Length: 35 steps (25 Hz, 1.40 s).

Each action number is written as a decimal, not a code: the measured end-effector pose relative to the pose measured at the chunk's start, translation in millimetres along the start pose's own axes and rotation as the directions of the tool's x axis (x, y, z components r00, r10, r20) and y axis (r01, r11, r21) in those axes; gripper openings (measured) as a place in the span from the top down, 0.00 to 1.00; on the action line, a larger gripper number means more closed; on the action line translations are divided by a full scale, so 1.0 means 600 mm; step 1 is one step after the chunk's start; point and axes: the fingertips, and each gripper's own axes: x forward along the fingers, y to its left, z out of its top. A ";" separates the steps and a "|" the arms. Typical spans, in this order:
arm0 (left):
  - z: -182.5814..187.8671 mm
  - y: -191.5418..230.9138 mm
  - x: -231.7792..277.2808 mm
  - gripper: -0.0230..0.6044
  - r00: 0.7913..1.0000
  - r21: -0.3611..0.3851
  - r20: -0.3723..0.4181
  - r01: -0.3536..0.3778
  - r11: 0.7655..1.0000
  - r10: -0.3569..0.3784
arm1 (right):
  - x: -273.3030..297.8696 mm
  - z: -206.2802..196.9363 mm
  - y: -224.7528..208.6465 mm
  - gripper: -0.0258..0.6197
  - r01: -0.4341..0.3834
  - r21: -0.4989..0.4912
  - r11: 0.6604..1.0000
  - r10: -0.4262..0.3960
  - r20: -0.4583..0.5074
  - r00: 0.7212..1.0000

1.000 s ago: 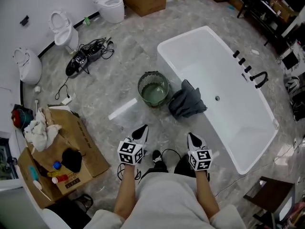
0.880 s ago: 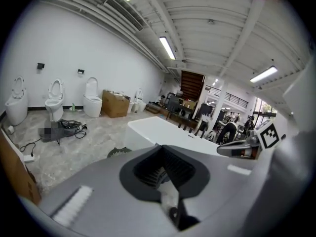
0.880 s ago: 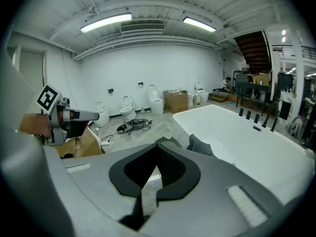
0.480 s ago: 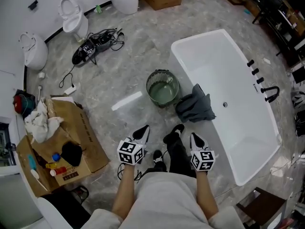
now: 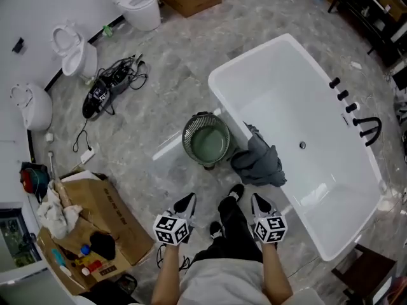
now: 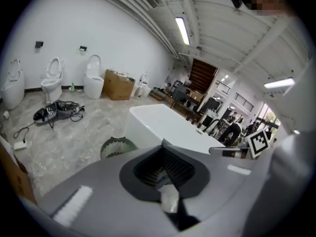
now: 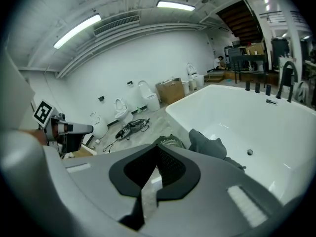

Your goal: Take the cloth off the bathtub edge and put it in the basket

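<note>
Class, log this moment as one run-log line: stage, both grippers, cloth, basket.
stage: pre-grasp | left hand-held gripper: shut, empty | right hand-held gripper: shut, empty | cloth: draped over bathtub edge | basket: on floor beside cloth

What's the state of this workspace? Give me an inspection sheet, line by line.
Surface: glossy grey marble floor.
Job's things: cloth draped over the near edge of the tub, right beside the basket; the basket stands upright on the floor, nothing seen inside.
Clutter: open carton of small items, with a rag on it.
Grippers: left gripper and right gripper both shut, empty, short of the cloth.
Cables: black tangle on the floor; white cord nearby.
Surroundings: toilets by the wall; black taps on the tub's far rim.
</note>
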 end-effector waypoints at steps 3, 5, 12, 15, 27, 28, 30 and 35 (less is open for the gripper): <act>0.008 -0.011 0.097 0.87 0.998 -0.007 -0.037 0.050 0.999 -0.051 | 0.035 0.004 -0.076 0.96 0.058 0.024 0.998 -0.058 -0.002 0.998; 0.006 -0.032 0.169 0.87 0.992 -0.002 -0.073 0.102 0.995 -0.101 | 0.051 -0.004 -0.132 0.96 0.109 0.053 0.993 -0.108 -0.007 0.994; -0.016 -0.117 0.397 0.87 0.946 0.124 -0.205 0.278 0.953 -0.249 | 0.074 -0.079 -0.299 0.96 0.302 0.142 0.943 -0.297 -0.052 0.953; -0.033 -0.145 0.463 0.87 0.928 0.173 -0.247 0.325 0.930 -0.279 | 0.067 -0.110 -0.336 0.79 0.327 0.196 0.925 -0.324 -0.045 0.945; -0.080 -0.134 0.632 0.69 0.896 0.353 -0.368 0.383 0.854 -0.249 | 0.147 -0.184 -0.401 0.35 0.476 -0.037 0.879 -0.475 -0.173 0.863; -0.081 -0.136 0.643 0.65 0.891 0.361 -0.375 0.396 0.844 -0.257 | 0.157 -0.181 -0.404 0.35 0.472 -0.045 0.881 -0.472 -0.177 0.864; -0.085 -0.146 0.661 0.63 0.877 0.389 -0.394 0.431 0.814 -0.276 | 0.174 -0.176 -0.407 0.35 0.460 -0.060 0.886 -0.463 -0.188 0.866; -0.092 -0.175 0.692 0.55 0.819 0.398 -0.471 0.529 0.749 -0.328 | 0.204 -0.182 -0.410 0.35 0.454 -0.116 0.884 -0.468 -0.241 0.850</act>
